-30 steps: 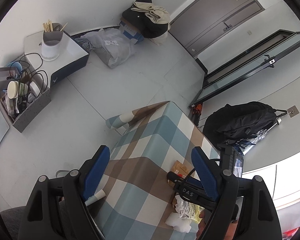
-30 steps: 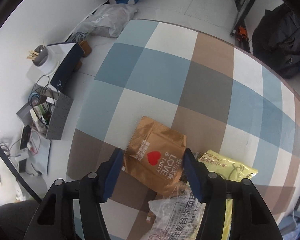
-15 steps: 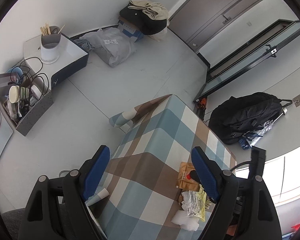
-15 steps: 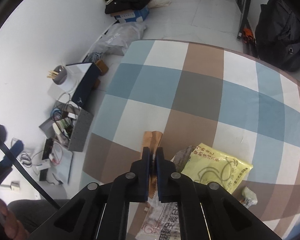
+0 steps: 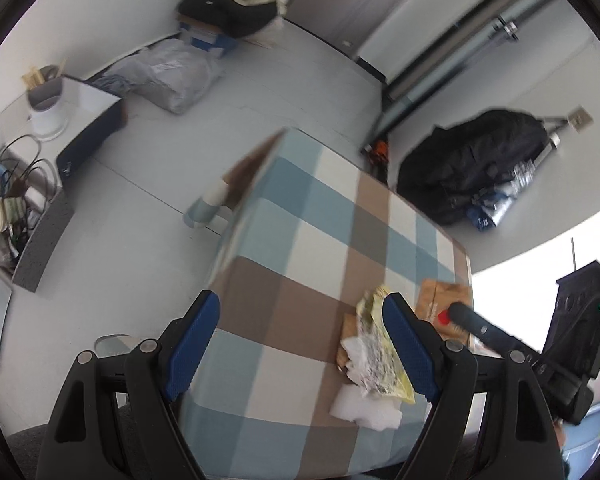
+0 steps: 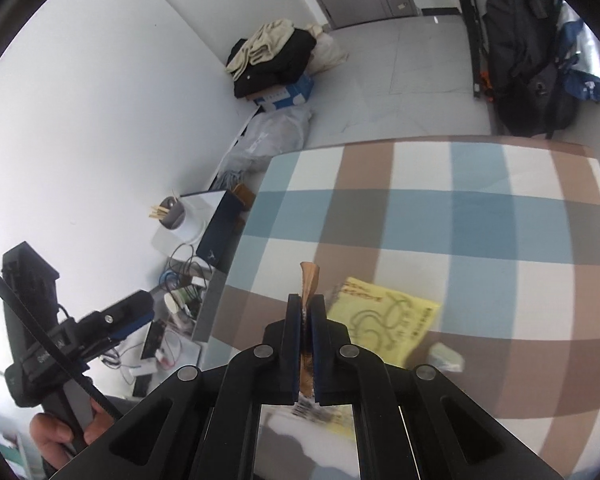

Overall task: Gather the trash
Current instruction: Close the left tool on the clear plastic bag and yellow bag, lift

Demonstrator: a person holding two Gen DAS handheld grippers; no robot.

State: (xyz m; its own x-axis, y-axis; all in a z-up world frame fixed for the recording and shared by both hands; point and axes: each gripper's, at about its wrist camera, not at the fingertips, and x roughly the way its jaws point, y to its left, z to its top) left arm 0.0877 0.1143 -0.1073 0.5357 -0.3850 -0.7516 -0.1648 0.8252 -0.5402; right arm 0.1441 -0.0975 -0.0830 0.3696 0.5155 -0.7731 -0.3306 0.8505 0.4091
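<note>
Brown wrapper (image 6: 309,280) edge-on right, flat (image 5: 440,300) left.

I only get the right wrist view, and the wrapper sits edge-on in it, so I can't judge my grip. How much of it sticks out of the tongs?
Observer: Most of it. In the left wrist view the brown wrapper spreads out flat beyond the right tongs, which pinch it by a red mark.
Operator: Are the left tongs free for the next piece?
Observer: Yes. The left tongs are open, with nothing between them.
Operator: What lies below my tongs? It's a blur here.
Observer: A white tissue, touching the yellow packet, near the table edge.
</note>
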